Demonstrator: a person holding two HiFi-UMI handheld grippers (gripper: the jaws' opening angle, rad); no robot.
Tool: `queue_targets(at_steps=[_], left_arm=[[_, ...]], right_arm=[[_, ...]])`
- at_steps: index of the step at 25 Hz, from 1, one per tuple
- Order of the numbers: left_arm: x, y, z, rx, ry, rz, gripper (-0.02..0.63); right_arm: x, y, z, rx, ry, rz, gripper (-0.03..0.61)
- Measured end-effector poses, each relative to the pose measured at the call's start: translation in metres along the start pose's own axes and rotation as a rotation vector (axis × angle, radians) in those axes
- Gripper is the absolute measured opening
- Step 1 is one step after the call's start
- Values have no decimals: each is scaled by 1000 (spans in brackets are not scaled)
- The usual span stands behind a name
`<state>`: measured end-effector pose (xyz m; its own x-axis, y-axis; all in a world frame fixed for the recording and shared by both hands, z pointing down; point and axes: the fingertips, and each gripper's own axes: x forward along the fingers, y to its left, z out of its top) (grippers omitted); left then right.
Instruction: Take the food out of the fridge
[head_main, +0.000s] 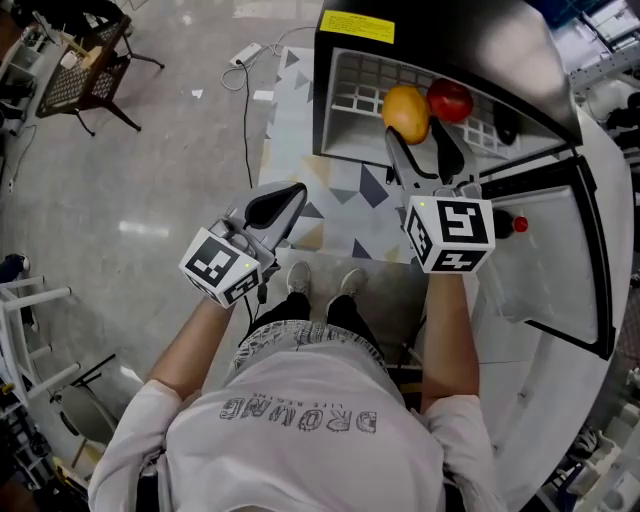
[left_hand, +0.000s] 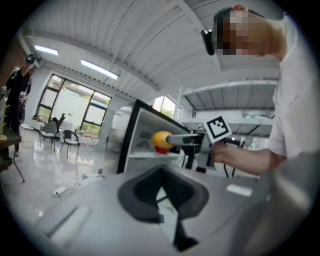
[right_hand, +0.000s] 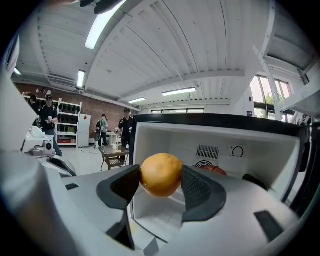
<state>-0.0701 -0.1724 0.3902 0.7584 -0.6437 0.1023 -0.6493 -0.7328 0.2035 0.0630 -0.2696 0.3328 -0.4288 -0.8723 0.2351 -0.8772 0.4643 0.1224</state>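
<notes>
A small black fridge (head_main: 345, 90) stands open in front of me, with a white inside (right_hand: 225, 145). My right gripper (head_main: 425, 150) reaches to its mouth and is shut on an orange fruit (head_main: 406, 113), which sits squeezed between the two dark pads (right_hand: 197, 187). Just behind it, a red fruit (head_main: 450, 99) lies on the wire shelf, also showing in the right gripper view as the red fruit (right_hand: 216, 170). My left gripper (head_main: 275, 205) hangs shut and empty over the floor, left of the fridge. From the left gripper view I see the orange fruit (left_hand: 162, 140) held at the fridge opening.
The fridge door (head_main: 560, 250) swings open to the right, with a small red item (head_main: 520, 224) in its rack. A dark object (head_main: 507, 125) lies right of the red fruit. A patterned mat (head_main: 335, 215) covers the floor below. A chair (head_main: 85, 75) and a cable (head_main: 245, 100) are at far left.
</notes>
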Motion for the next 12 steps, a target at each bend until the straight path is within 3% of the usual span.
queue_targets(at_steps=[12], left_arm=[[25,-26,13,43,2,-52,5]], right_arm=[[-59,-25,1,35,-40,-33,261]])
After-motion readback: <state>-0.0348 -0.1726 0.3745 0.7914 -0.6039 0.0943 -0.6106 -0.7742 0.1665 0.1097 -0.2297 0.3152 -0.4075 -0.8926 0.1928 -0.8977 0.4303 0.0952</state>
